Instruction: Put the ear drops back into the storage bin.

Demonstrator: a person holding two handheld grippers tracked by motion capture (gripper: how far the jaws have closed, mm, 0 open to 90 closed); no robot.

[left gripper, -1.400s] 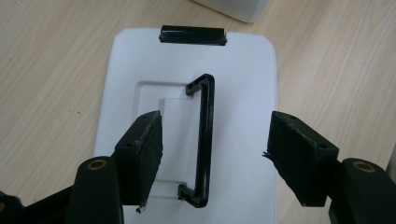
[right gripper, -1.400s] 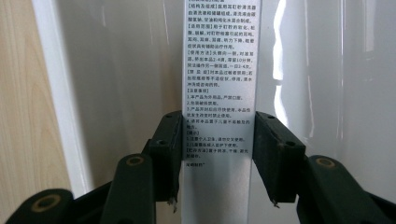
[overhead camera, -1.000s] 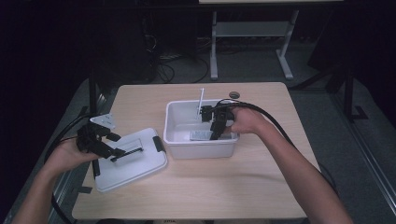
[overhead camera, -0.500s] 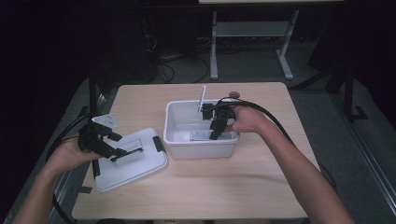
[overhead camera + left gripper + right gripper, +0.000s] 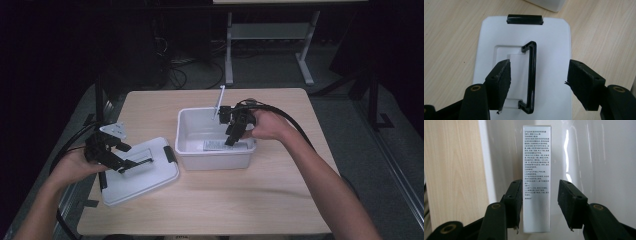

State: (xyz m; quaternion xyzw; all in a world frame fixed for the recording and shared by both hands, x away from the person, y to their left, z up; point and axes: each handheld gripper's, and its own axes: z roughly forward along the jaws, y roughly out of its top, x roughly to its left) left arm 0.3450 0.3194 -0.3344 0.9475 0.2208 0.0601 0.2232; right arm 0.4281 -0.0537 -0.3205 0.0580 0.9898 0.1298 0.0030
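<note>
A white plastic bin [image 5: 215,161] stands mid-table. Inside it lies a slim white box [image 5: 216,145] printed with small black text [image 5: 536,170]. My right gripper [image 5: 231,140] reaches down into the bin and is shut on that box, whose near end sits between the pads [image 5: 537,205]. The bin's white lid [image 5: 145,177] lies flat on the table to the left, with a black handle [image 5: 532,75] and a black latch [image 5: 524,19]. My left gripper [image 5: 131,162] hovers over the lid, open, its pads on either side of the handle [image 5: 539,85] without touching it.
A thin white stick [image 5: 219,100] leans up at the bin's back rim. Bare wooden tabletop [image 5: 250,200] stretches in front of the bin and lid. Black cables trail from both grippers. Beyond the table stand a dark floor and a metal table frame [image 5: 230,45].
</note>
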